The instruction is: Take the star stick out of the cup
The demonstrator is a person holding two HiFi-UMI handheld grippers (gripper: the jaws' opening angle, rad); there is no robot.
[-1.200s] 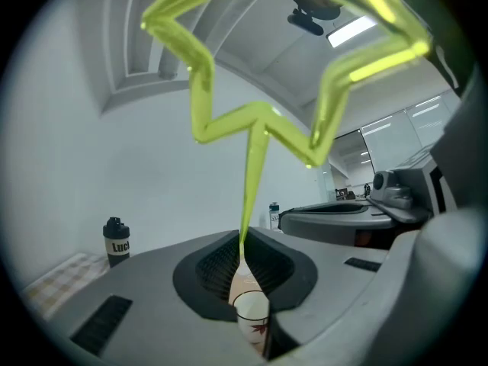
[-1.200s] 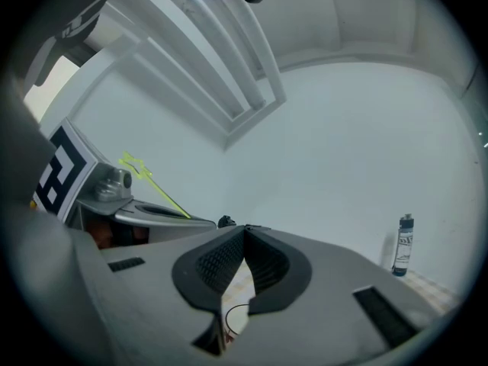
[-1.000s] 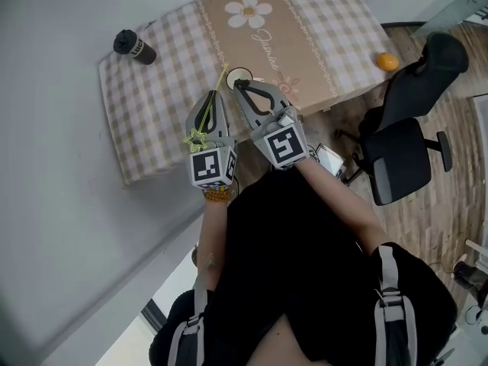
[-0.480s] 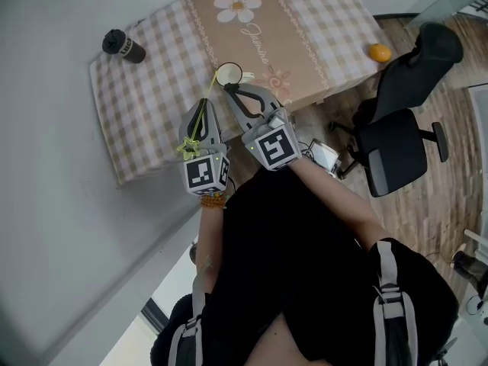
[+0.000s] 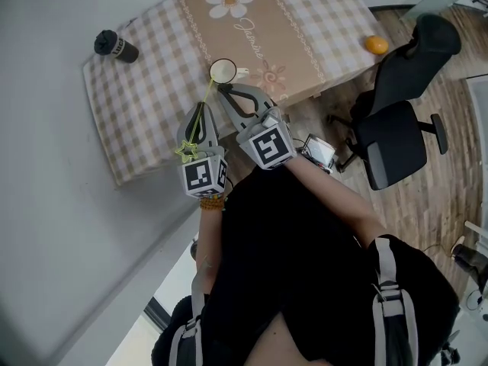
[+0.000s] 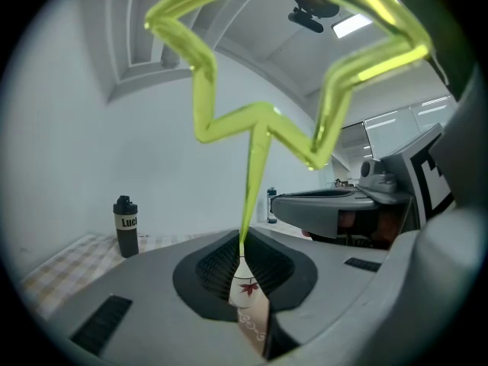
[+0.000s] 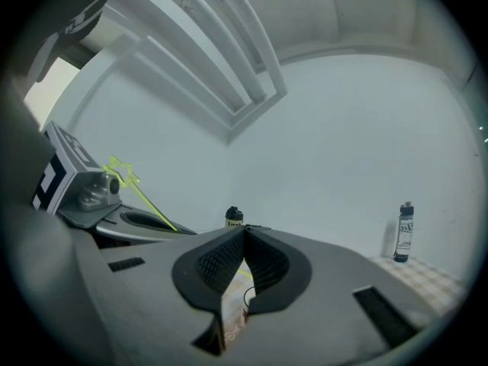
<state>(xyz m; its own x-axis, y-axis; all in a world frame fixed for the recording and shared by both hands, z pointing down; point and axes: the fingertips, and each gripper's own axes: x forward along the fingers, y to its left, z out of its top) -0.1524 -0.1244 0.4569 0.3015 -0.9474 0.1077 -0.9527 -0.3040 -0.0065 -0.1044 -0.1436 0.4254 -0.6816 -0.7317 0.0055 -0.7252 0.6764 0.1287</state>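
Insp.: Star stick: far end, prev. over the white mug mouth, now at its near rim.
Asst.: Grip?
Insp.: L gripper clamped on the shaft, star end toward the person.
Asst.: R gripper?
Insp.: Jaws pressed together, nothing seen btwn them; tips just beside the mug, which stands on the checked tablecloth. Stick tip clear of mug or not: can't tell.

1. Your surface is covered by a checked cloth with a beige flower-print runner down the middle.
2. The white cup stands upright at the runner's left border, near the front edge.
3. A dark bottle stands upright at the far-left corner, well apart from the cup.
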